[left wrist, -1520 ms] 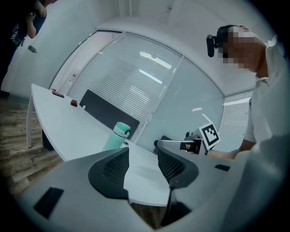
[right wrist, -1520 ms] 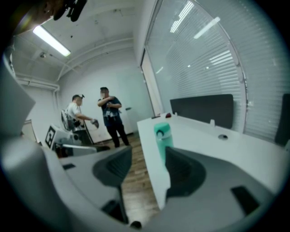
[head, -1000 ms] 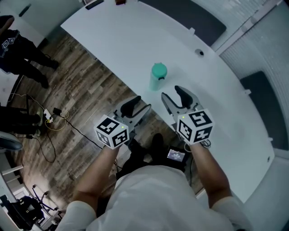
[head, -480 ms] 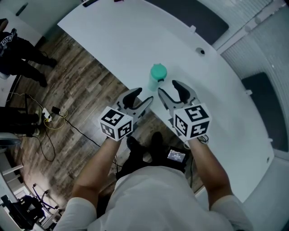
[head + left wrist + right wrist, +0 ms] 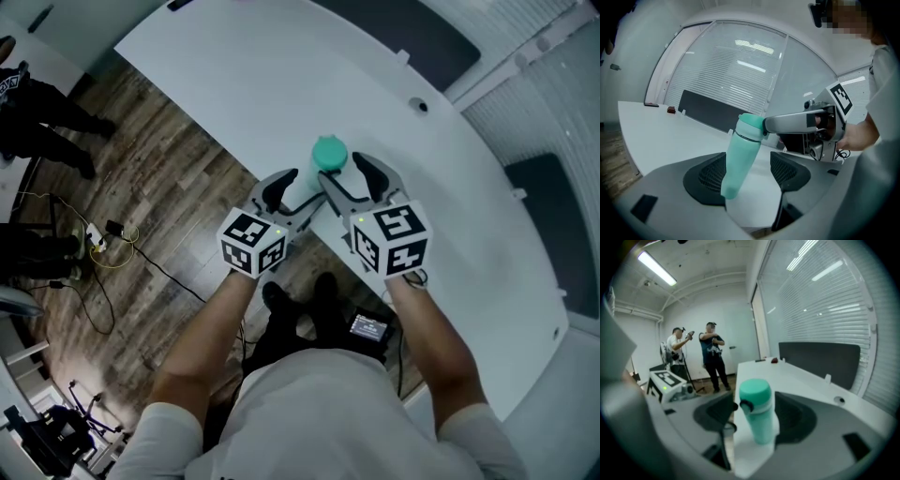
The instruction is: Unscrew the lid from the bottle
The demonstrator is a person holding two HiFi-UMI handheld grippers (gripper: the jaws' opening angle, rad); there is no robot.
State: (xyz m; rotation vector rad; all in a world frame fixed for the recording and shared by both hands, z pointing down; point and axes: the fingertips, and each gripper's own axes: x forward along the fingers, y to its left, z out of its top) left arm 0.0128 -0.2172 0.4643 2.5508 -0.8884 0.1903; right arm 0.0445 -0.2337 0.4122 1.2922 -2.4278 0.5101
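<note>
Bottle (image 5: 322, 174): slim, straight-sided, pale mint green, one colour from base to shoulder. Lid (image 5: 329, 150) was a slightly deeper teal, wider than the body, with a rounded top and a thin seam where it met the shoulder. It was seated on the bottle. A small dark loop (image 5: 746, 405) sat on the lid's side, facing your right gripper's camera.

Place: the bottle stood upright on the white tabletop (image 5: 234, 84), close to the edge nearest you and well apart from both ends.

Your left gripper (image 5: 295, 194) came in low from the near edge. Its jaws had just been opening and stood wide, with the lower body of the bottle between them. In the left gripper view the bottle sat nearer the left of its two pads (image 5: 710, 176). Clear tabletop showed between the bottle and the other pad, so there was no grip.

Your right gripper (image 5: 352, 178) sat higher, at lid level. Its jaws had also just been opening and stood wide, with the lid and upper body between them. In the right gripper view a gap showed on the left of the lid. Whether the right pad (image 5: 794, 418) touched the bottle, I could not tell. From the left gripper view, one right finger (image 5: 787, 123) reached to the lid's side.
</note>
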